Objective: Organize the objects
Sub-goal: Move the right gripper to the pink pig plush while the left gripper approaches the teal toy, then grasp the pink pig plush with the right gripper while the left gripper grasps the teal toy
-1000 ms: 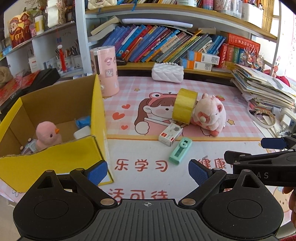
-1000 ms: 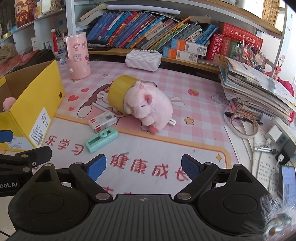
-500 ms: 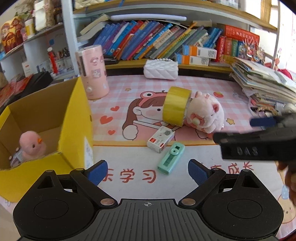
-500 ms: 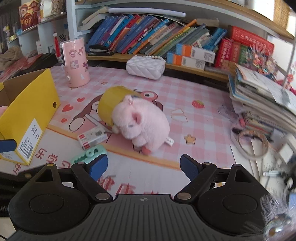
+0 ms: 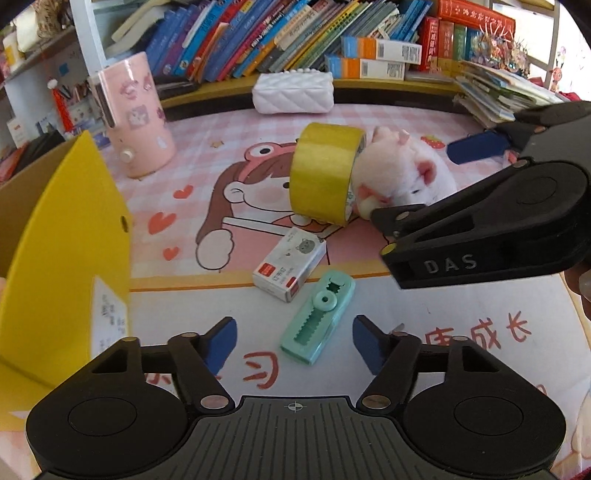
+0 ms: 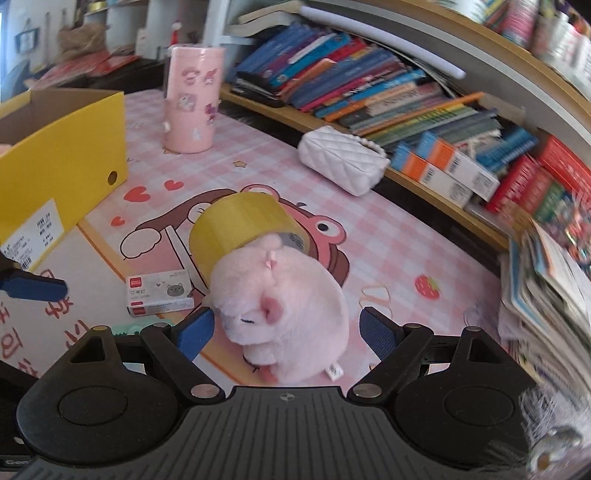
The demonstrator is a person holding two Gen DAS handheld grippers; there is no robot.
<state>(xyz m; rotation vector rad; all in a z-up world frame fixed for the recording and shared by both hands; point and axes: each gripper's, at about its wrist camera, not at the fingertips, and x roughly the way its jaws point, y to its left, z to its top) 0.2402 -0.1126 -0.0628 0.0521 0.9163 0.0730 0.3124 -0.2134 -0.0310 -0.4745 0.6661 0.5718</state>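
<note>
A mint green correction tape (image 5: 317, 317) lies on the pink mat, with its near end between the fingers of my open left gripper (image 5: 293, 345). A small white and red box (image 5: 290, 264) lies just beyond it. A yellow tape roll (image 5: 325, 177) leans against a pink plush pig (image 5: 402, 173). In the right wrist view the pig (image 6: 284, 306) lies between the fingers of my open right gripper (image 6: 286, 332), not clamped; the roll (image 6: 236, 229) is behind it. The yellow box (image 5: 74, 236) stands at the left.
A pink cylinder holder (image 5: 135, 118) and a white quilted pouch (image 5: 293, 92) stand at the back of the mat. A shelf of books (image 5: 295, 33) runs behind. Stacked papers (image 6: 546, 295) lie at the right. My right gripper's body (image 5: 480, 229) crosses the left wrist view.
Both grippers have moved forward and down: the left up to the correction tape, the right around the plush pig. The yellow box has slid to the left edge of both views.
</note>
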